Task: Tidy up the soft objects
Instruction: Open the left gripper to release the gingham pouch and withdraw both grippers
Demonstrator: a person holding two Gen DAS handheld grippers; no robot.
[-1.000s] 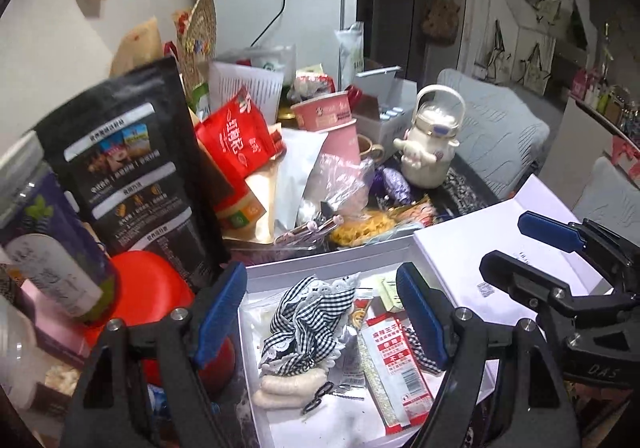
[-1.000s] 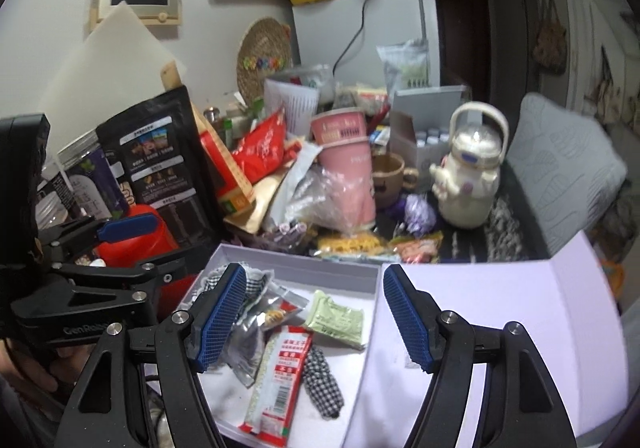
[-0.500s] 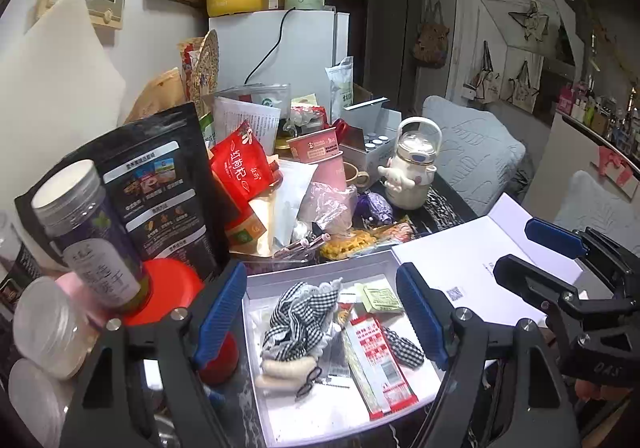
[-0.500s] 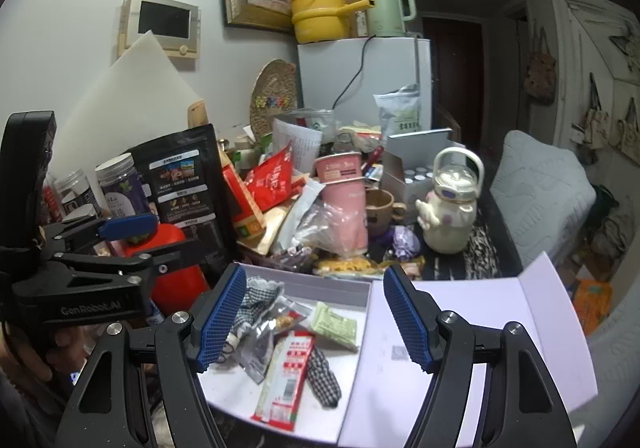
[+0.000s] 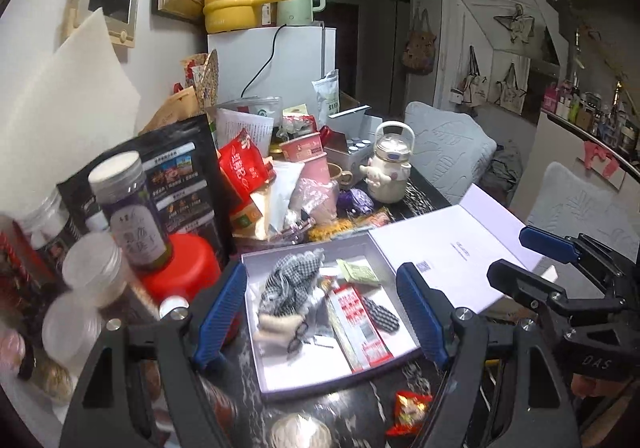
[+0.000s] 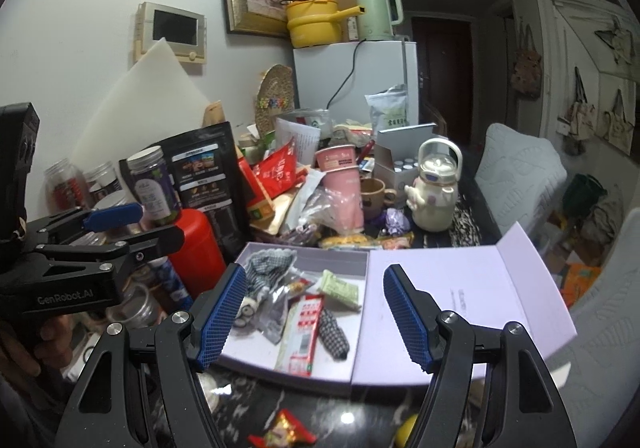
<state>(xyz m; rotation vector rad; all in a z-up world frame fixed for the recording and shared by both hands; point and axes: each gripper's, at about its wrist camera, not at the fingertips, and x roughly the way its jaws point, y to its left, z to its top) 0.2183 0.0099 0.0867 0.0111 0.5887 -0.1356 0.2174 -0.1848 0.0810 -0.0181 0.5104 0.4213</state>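
Observation:
An open white box (image 5: 276, 376) (image 6: 256, 362) lies on the dark table with its lid (image 5: 456, 260) (image 6: 452, 300) folded out to the right. Inside lie a black-and-white checked cloth (image 5: 292, 280) (image 6: 264, 266), a small checked pouch (image 5: 380, 314) (image 6: 332, 332), a red-and-white packet (image 5: 356, 322) (image 6: 306, 328), a green sachet (image 5: 358, 272) (image 6: 340, 288) and cream hair ties (image 5: 276, 326). My left gripper (image 5: 322, 314) is open and empty, above the box's near side. My right gripper (image 6: 314, 314) is open and empty over the box.
Behind the box stand a red canister (image 5: 180, 268) (image 6: 198, 244), jars (image 5: 128, 204), a black pouch (image 5: 180, 176), pink cups (image 6: 344, 188) and a white teapot (image 5: 390, 168) (image 6: 436, 184). A red candy wrapper (image 5: 408, 412) (image 6: 280, 432) lies in front. A grey sofa (image 6: 516, 176) is at right.
Both grippers have pulled back and risen away from the box, so more of the table and room shows. Both stay open; the box's contents have not moved.

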